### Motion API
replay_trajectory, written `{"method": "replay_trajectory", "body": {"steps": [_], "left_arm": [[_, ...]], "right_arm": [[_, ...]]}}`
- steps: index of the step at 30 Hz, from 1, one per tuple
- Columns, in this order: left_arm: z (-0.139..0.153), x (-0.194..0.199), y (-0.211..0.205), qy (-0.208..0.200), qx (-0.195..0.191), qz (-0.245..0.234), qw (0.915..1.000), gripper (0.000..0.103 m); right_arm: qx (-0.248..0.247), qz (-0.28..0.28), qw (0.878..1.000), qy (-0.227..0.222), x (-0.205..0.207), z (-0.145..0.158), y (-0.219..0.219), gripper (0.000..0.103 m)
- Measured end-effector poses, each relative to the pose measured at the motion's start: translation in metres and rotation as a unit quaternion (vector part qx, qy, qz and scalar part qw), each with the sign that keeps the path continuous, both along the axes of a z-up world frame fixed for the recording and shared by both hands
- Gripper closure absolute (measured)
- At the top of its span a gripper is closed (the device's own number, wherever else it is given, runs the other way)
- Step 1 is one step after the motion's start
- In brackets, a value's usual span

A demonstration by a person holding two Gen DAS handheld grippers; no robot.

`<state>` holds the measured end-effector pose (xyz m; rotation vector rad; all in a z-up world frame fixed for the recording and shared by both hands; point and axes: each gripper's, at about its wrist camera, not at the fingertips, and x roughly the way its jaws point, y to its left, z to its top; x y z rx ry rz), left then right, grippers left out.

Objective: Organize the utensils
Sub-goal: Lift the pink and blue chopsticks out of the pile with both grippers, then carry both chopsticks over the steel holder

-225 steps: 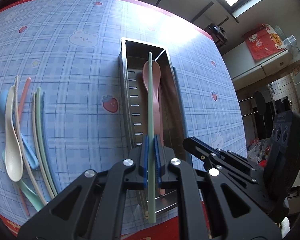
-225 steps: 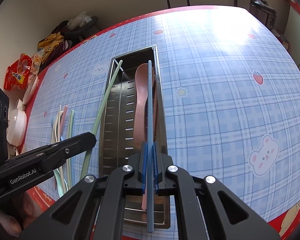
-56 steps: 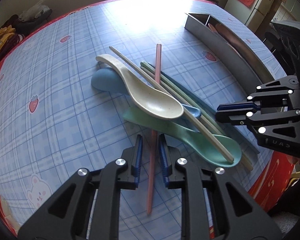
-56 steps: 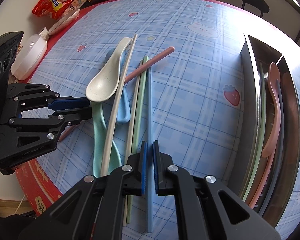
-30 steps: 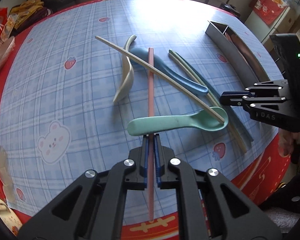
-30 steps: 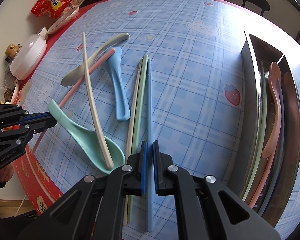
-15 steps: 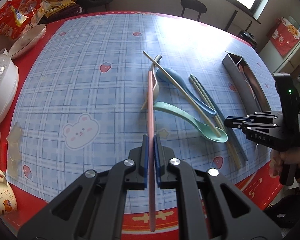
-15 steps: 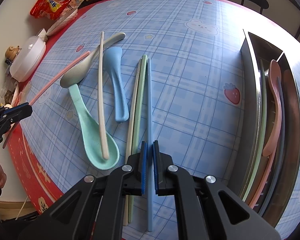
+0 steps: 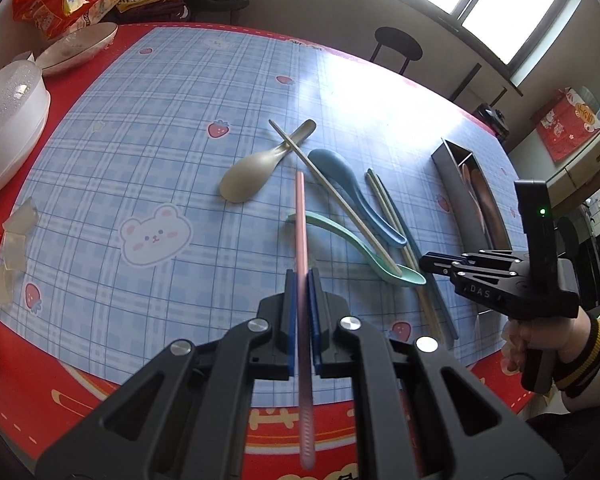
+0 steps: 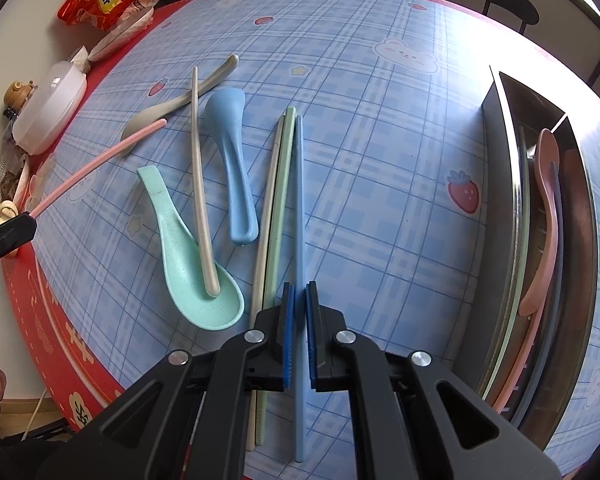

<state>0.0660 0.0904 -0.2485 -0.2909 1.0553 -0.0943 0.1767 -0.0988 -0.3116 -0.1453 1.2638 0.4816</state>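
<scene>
Pink chopstick (image 9: 301, 236) is clamped in left claw (image 9: 301, 308), long axis running forward along the fingers. Blue chopstick (image 10: 299, 216) is clamped likewise in right claw (image 10: 299, 320), lying on worktop (image 10: 380, 160).

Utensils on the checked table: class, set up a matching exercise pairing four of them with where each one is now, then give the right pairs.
Things:
1. pink chopstick
2. blue chopstick
3. beige chopstick
4. pink spoon

Places:
A. end resting in the green spoon
B. in the metal tray
C. clamped in the left tool
D. clamped in the right tool

Pairs: 1-C, 2-D, 3-A, 4-B
</scene>
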Motion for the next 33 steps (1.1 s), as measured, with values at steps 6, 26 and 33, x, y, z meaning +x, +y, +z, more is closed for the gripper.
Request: {"method": "replay_trajectory", "body": {"steps": [6, 26, 33], "left_arm": [[0.005, 0.001, -0.004, -0.009, -0.003, -0.002, 1.0000, 0.093], [0.046, 0.029, -0.045, -0.059, 0.013, -0.062, 0.9962, 0.093], [0.064, 0.048, -0.079, -0.078, 0.019, -0.099, 0.9918, 0.093]], "right_arm": [[0.017, -0.013, 1.000, -0.009, -0.004, 0.010, -0.007, 0.097], [0.070, -0.081, 0.993, -0.052, -0.016, 0.055, -0.061, 0.097], [0.090, -0.132, 0.985, -0.058, -0.015, 0.067, -0.101, 0.097]]}}
